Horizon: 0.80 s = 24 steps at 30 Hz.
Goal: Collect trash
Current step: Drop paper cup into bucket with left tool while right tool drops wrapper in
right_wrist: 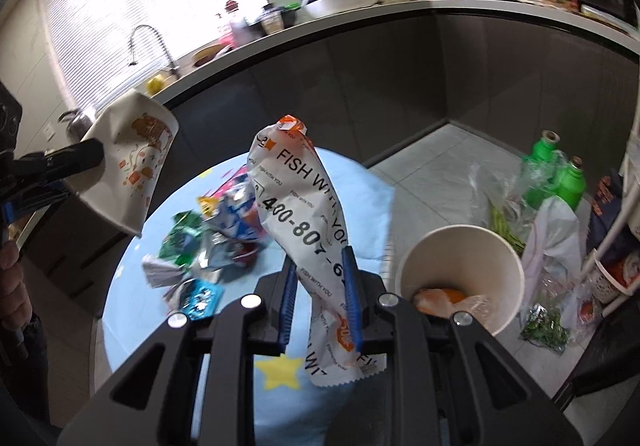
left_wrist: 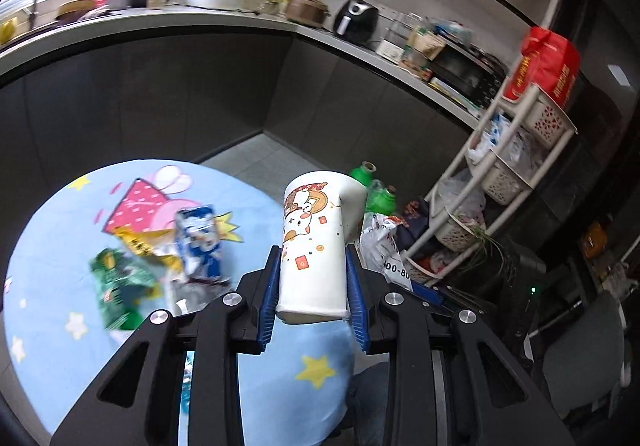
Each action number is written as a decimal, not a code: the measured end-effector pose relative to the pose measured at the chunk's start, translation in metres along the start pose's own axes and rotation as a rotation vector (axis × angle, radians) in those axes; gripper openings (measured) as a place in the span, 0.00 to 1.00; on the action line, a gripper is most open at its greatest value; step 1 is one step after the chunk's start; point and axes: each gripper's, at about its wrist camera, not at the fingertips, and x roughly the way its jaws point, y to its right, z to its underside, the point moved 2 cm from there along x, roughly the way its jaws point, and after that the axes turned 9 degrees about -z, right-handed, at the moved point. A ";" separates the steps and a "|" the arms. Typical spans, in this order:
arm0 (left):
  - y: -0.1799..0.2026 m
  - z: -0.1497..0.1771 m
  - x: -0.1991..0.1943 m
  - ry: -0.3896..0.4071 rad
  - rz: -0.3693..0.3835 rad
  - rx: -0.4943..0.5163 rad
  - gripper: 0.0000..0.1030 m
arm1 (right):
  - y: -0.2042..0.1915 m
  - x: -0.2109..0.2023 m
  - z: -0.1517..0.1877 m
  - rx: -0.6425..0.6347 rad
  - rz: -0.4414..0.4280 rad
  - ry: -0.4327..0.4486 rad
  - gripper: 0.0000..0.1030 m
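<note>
**Both hands loaded, paper bucket waiting on the floor**

The left gripper (left_wrist: 312, 302) is clamped on a dented paper cup (left_wrist: 316, 242) with cartoon print, squeezing it near the base. The right gripper (right_wrist: 320, 302) is pinched on a crumpled white "FISH WITH YOU" wrapper (right_wrist: 304, 214), which sticks up past the pads. Both are held up over the round table (right_wrist: 360, 190) with its blue cartoon cloth.

More trash sits in a heap on that table: a green packet (left_wrist: 120, 286), a blue-and-white carton (left_wrist: 200, 242) and assorted wrappers.

Just off the table's edge stands a big paper bucket (right_wrist: 460, 270) with some scraps already in it, so that's probably the drop spot. Best bet: get each item fully over the bucket's mouth before letting go. The wrapper is light and floppy, so release it low. The cup should go in bottom first, one hand at a time so the grippers don't bump.
</note>
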 end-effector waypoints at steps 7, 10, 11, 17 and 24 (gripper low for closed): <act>0.051 -0.010 0.060 -0.051 0.072 0.068 0.28 | 0.061 -0.006 0.002 0.115 0.089 0.040 0.22; 0.072 -0.013 0.086 -0.070 0.090 0.096 0.28 | 0.084 -0.004 0.005 0.145 0.120 0.041 0.22; 0.079 -0.013 0.096 -0.079 0.094 0.108 0.28 | 0.091 -0.003 0.007 0.154 0.130 0.041 0.22; 0.103 -0.012 0.155 -0.137 0.101 0.136 0.29 | 0.137 0.015 0.016 0.227 0.164 0.038 0.22; 0.117 0.000 0.224 -0.226 0.070 0.165 0.29 | 0.176 0.050 0.029 0.268 0.186 -0.011 0.23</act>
